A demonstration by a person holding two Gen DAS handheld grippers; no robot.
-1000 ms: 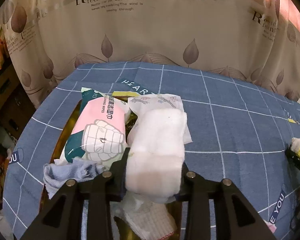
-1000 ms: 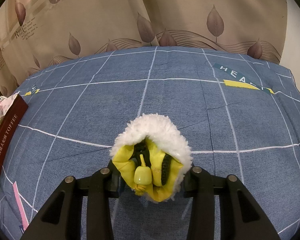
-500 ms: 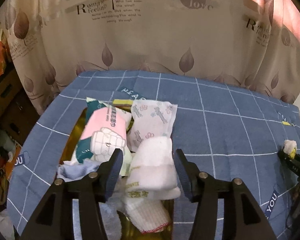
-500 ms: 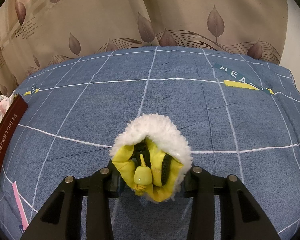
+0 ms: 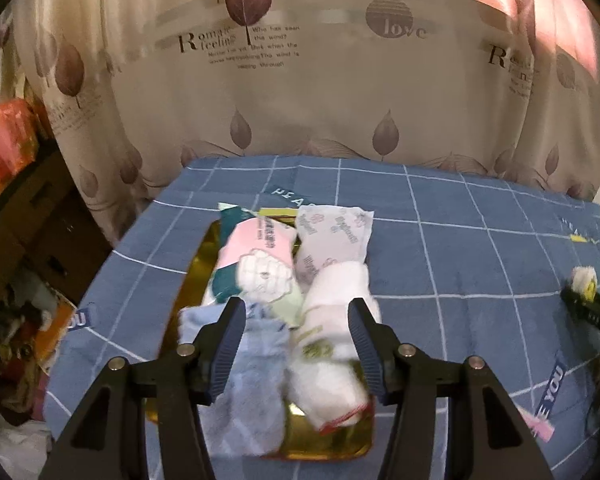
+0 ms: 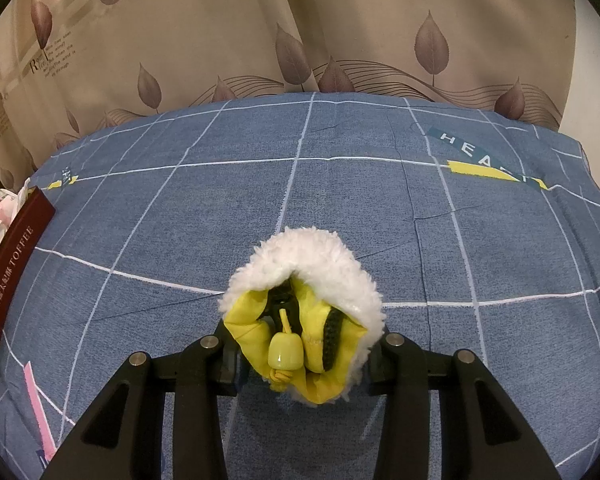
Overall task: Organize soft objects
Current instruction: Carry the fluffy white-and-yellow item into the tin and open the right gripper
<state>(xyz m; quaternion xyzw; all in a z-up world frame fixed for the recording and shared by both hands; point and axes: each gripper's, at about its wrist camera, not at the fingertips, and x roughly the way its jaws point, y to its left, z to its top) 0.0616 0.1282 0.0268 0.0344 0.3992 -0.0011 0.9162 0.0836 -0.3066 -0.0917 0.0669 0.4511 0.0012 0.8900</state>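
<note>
Blue cloth gridded in white lines, beige curtain printed with brown leaves, gold tray, pink-and-teal pack, white sock with red cuff, pale blue towel, yellow pouch trimmed in white fleece, maroon box

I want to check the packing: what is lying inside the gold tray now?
In the gold tray lie a pink wipes pack, a white printed packet, a white sock and a blue cloth. They cover most of the tray floor, so anything beneath is hidden.

Left tool released the white towel, then rose.
</note>
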